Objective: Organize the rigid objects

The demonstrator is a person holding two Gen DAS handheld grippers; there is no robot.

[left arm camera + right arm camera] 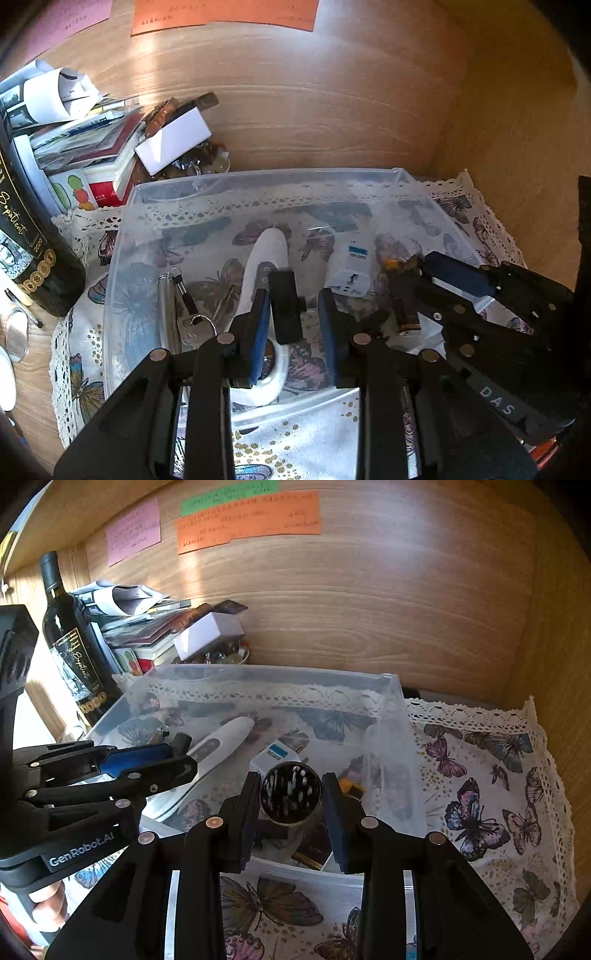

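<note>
Wood-walled desk, clear plastic bin [388,716] mostly filled — left tool [295,306] half-open around a black block [286,306], grip uncertain; right tool [290,794] brackets a round dark jar [290,793], contact unclear.

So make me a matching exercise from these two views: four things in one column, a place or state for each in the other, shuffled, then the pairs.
Things
1. wine bottle
2. white travel adapter
3. small black block
4. round dark container

Places or states
A. between the right gripper's fingers
B. lying in the clear plastic bin
C. standing left of the bin
D. between the left gripper's fingers

Pairs: 1-C, 2-B, 3-D, 4-A
</note>
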